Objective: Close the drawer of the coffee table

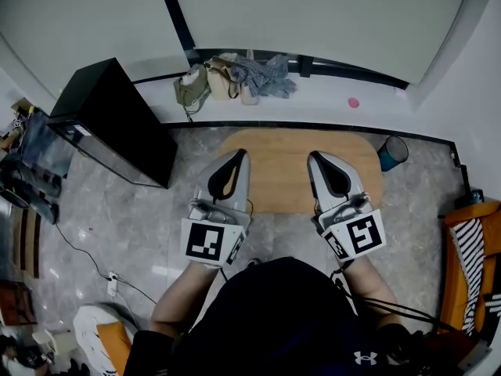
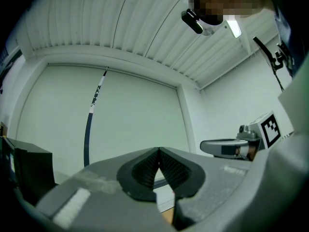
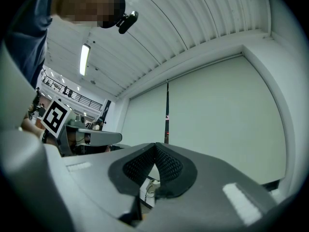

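The coffee table point(image 1: 286, 149) is a low oval with a light wooden top, straight ahead of me in the head view. No drawer shows from above; my arms and grippers cover the table's near edge. My left gripper point(image 1: 239, 153) hovers over the table's near left part, jaws shut with nothing between them. My right gripper point(image 1: 315, 157) is level with it over the near right part, also shut and empty. Both gripper views point slightly upward at a pale wall and ceiling. There the left gripper point(image 2: 159, 150) and the right gripper point(image 3: 155, 145) have their black ribbed pads pressed together.
A black cabinet point(image 1: 117, 120) stands left of the table. Bags and cloth point(image 1: 235, 77) lie on the white ledge behind it, near a small pink thing point(image 1: 354, 102). A teal bin point(image 1: 393, 152) sits at the table's right end. An orange chair point(image 1: 473, 257) is at far right.
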A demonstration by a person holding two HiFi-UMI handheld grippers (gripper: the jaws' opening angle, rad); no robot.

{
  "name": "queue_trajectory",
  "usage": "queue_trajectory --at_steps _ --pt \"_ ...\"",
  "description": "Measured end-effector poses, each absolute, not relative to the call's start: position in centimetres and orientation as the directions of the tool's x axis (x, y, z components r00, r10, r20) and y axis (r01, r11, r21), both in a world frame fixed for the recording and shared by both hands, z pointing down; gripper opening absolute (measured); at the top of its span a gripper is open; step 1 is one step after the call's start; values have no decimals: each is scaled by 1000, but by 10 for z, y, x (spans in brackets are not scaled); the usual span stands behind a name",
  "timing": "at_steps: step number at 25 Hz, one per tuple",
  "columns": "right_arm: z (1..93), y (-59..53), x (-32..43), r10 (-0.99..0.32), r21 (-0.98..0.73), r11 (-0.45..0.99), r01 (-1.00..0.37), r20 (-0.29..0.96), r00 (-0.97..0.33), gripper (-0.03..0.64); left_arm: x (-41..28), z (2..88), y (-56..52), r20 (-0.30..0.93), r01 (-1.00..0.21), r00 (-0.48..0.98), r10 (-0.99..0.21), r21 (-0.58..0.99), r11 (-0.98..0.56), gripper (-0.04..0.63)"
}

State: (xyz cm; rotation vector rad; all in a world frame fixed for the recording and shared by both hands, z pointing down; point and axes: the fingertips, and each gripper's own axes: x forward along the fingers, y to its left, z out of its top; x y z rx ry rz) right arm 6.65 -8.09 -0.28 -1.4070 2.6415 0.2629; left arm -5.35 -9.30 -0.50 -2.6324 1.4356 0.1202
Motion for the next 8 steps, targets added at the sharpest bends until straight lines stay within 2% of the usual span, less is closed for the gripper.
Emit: queue_trajectory --at_steps 8 --pt "1 -76 70 -813 79 544 -836 -197 -548 2 -53 -2 -89 -134 -842 539 -832 -84 -532 2"
